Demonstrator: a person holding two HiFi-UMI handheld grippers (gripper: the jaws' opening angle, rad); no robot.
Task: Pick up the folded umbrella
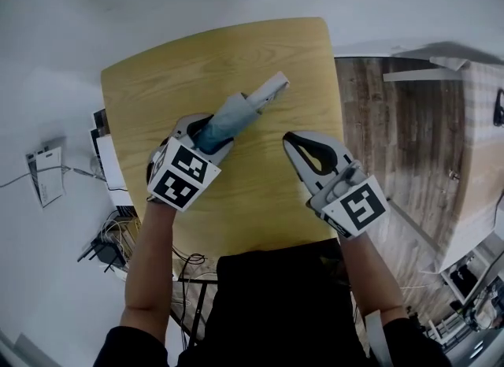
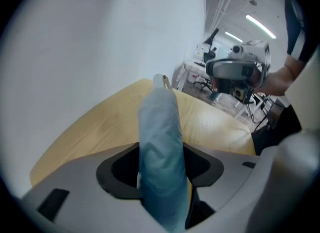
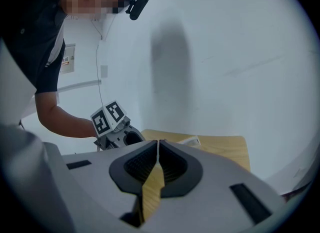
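The folded umbrella is a grey-blue fabric roll with a pale end piece. It lies slanted toward the far right over the wooden table. My left gripper is shut on its near end. In the left gripper view the umbrella fills the gap between the jaws and runs away over the table. My right gripper hovers at the table's right side, apart from the umbrella and empty. In the right gripper view, the right gripper has its tips touching.
The table's near edge is just in front of the person's body. Cables and papers lie on the white floor at the left. Dark wood flooring lies to the right. A white wall stands beyond the table's far edge.
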